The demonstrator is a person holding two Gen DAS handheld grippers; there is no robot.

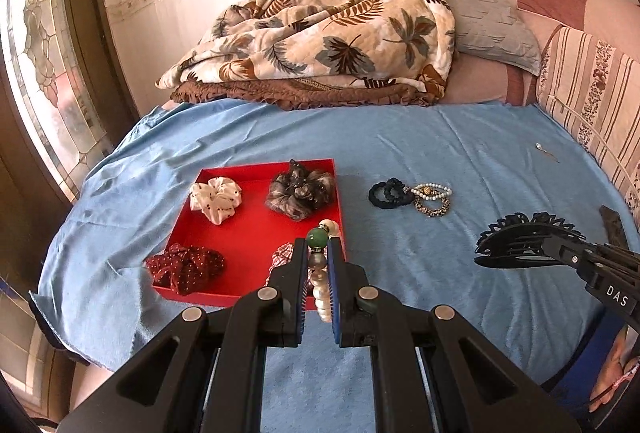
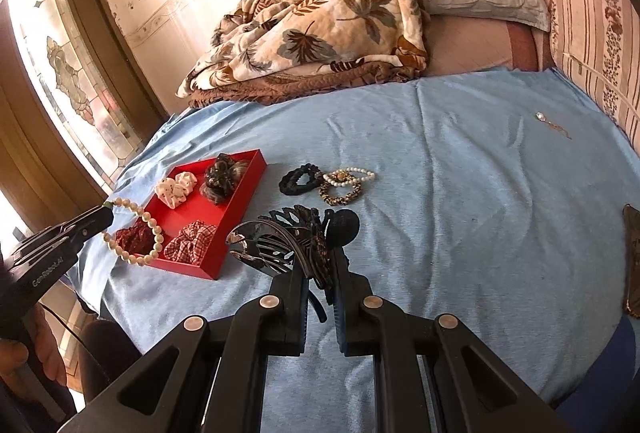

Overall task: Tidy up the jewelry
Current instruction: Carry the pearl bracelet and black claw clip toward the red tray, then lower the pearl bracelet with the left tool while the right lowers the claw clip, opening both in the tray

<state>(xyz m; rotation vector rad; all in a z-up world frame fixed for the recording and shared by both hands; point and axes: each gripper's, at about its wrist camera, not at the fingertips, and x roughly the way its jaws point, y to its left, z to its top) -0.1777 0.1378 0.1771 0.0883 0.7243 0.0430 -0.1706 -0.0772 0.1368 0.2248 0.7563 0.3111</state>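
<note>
Pearl bracelet (image 2: 132, 233): hangs as a loop, clamped at its green bead.
Black hair claw (image 2: 288, 245): clamped, lifted.
Red tray (image 1: 256, 233): four scrunchies inside.

left wrist: looking down over bed, nearer red tray (image 1: 256, 169) | right wrist: looking from further right | sharing: tray, blue sheet (image 2: 460, 193)

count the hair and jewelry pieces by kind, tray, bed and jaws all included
Scrunchies in the red tray: 4 (white, grey-brown, dark red dotted, red checked)
Dark hair ties on the bed: 2
Patterned band: 1
Pearl bracelets: 2 (one on the bed, one in the left gripper)
Black hair claw in the right gripper: 1
Total: 10
</note>
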